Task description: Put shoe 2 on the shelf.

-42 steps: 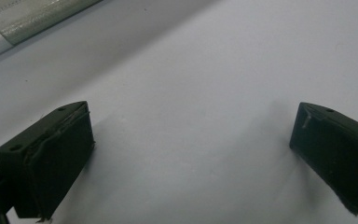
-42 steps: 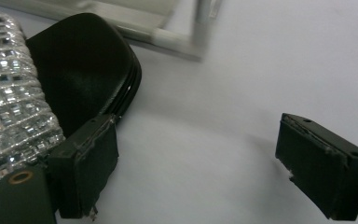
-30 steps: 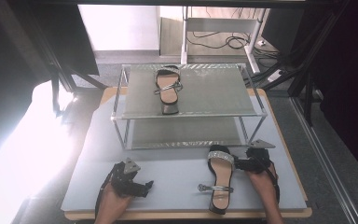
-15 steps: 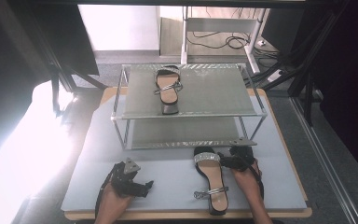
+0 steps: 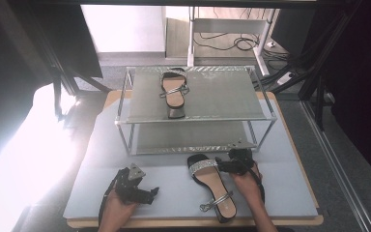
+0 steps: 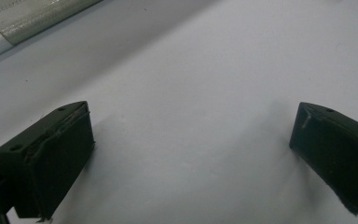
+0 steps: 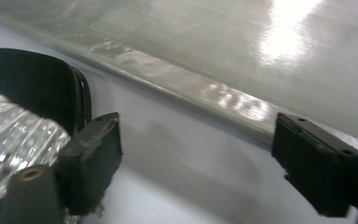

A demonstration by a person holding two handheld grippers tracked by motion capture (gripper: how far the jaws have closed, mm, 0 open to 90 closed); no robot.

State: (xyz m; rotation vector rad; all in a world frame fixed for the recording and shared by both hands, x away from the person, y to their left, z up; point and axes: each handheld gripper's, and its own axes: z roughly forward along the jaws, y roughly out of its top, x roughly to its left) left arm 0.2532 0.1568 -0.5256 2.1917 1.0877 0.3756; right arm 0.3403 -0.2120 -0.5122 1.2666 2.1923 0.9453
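Note:
One black sandal with a glittery strap (image 5: 174,92) lies on the top shelf of the metal rack (image 5: 193,119). Its mate (image 5: 213,186) lies on the grey table in front of the rack, toe toward the rack. My right gripper (image 5: 223,166) sits at that sandal's toe strap, on its right side. In the right gripper view the jaws (image 7: 198,149) stand wide apart and have just been opening; only bare table is between them, and the sandal's strap (image 7: 14,140) lies outside the left jaw. My left gripper (image 5: 149,193) rests open on the table (image 6: 191,144).
The rack's lower shelf rail (image 7: 214,100) runs just beyond the right gripper. The grey table mat (image 5: 96,159) stretches to the left of the sandal. Cables and stand legs (image 5: 232,43) lie on the floor behind the rack.
My right gripper has moved left along the rack's front, and the sandal on the table has slid left with it. The left gripper has stayed put.

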